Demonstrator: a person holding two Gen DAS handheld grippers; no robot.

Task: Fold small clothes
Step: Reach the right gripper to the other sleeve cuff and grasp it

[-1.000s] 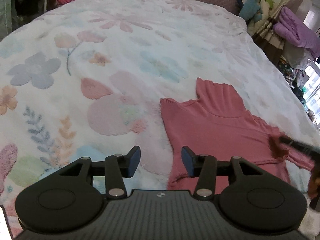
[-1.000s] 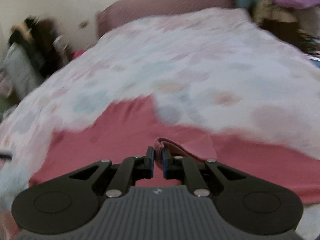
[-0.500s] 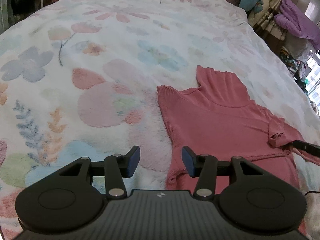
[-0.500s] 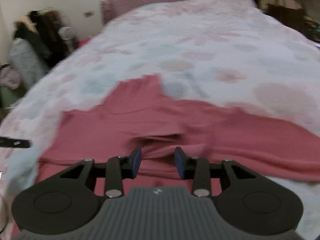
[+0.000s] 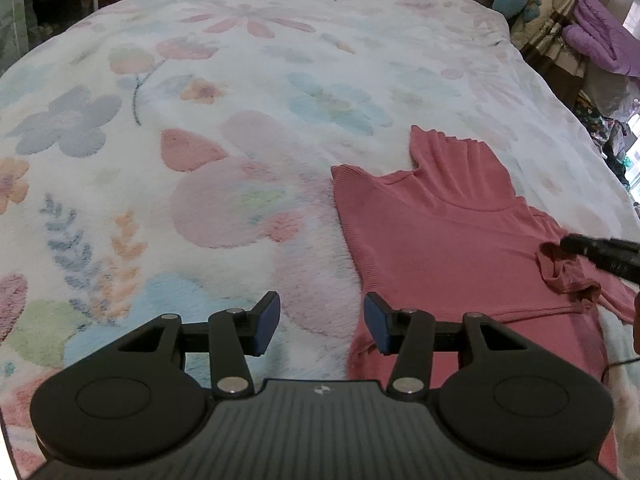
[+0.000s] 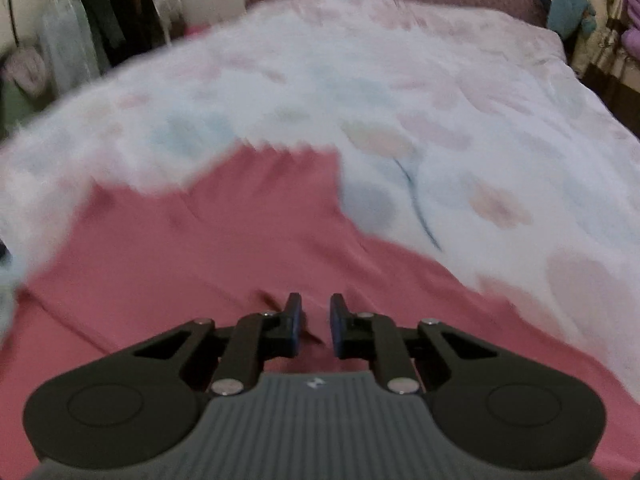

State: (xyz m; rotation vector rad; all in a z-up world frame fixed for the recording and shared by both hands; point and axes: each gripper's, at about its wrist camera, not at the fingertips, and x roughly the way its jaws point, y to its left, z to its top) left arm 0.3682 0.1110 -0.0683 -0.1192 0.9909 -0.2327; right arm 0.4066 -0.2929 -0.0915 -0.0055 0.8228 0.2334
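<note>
Pink top (image 5: 452,248) flat on floral blanket (image 5: 240,120), right of left gripper (image 5: 320,326) (jaws apart)

Right wrist view smeared by motion; pink top (image 6: 208,248) edges and blanket (image 6: 460,128) print unreadable. In the left wrist view, the right gripper (image 5: 570,245) is cut by the frame edge; whether its tips pinch the bunched fabric is unclear.

right hand-held gripper (image 6: 314,326) closing, pink top (image 6: 200,256), bed (image 6: 460,120)

Soft dim indoor light, fisheye-bent edges, left view sharp, right view motion-blurred
</note>
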